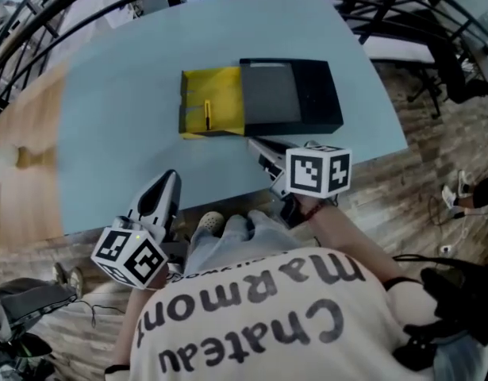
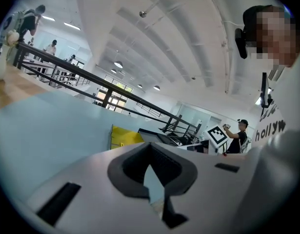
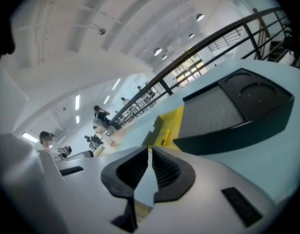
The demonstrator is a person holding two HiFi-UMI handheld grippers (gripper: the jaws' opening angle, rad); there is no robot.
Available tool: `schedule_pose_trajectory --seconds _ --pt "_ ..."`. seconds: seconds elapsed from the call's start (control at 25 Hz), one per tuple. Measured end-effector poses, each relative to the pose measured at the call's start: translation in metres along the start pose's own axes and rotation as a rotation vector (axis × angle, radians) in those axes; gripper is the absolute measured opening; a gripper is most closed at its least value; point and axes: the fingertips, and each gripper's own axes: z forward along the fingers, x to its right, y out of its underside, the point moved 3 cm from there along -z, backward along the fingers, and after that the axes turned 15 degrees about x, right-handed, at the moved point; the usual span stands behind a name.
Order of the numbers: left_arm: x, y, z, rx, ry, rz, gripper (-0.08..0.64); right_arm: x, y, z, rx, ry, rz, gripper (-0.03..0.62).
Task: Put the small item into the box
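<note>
Stick (image 1: 207, 115), slim, yellow, lies in rectangular yellow tray (image 1: 224, 86) touching black box (image 1: 320, 94).

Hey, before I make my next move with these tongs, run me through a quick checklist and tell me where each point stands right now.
1. Left tongs empty: ok, the tips meet with nothing between them.
2. Right tongs empty: ok, the tips meet with nothing held.
3. Tongs open for a grasp: not ok, both are shut.
4. Box open: ok, its yellow tray is slid out to the side.
5. Small item found: ok, a thin yellow piece that appears to lie in the yellow tray.
6. Item still needs moving: cannot tell.
</note>
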Motion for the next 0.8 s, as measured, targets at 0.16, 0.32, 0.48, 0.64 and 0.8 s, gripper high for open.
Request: schedule_pose_trajectory --seconds 0.16,0.32,0.48,0.64,0.8 --pt "0.013 0.008 -0.022 0.014 -0.037 0.008 0.002 -0.001 0.012 -0.013 -0.044 -0.006 -0.016 0.051" --pt "0.020 0.010 -0.046 0.044 -0.086 -0.006 0.002 -0.008 0.016 -0.018 -0.069 -0.034 -0.033 0.049" --pt "0.013 0.023 -0.075 0.061 -0.146 -0.016 0.002 -0.013 0.035 -0.010 -0.094 -0.065 -0.006 0.049" --pt "0.006 0.013 -0.103 0.107 -0.202 -0.010 0.002 -0.029 0.047 0.002 -0.140 -0.076 -0.030 0.049" --pt "0.012 0.011 -0.123 0.136 -0.241 0.004 0.002 -0.042 0.060 0.001 -0.200 -0.101 -0.077 0.049"
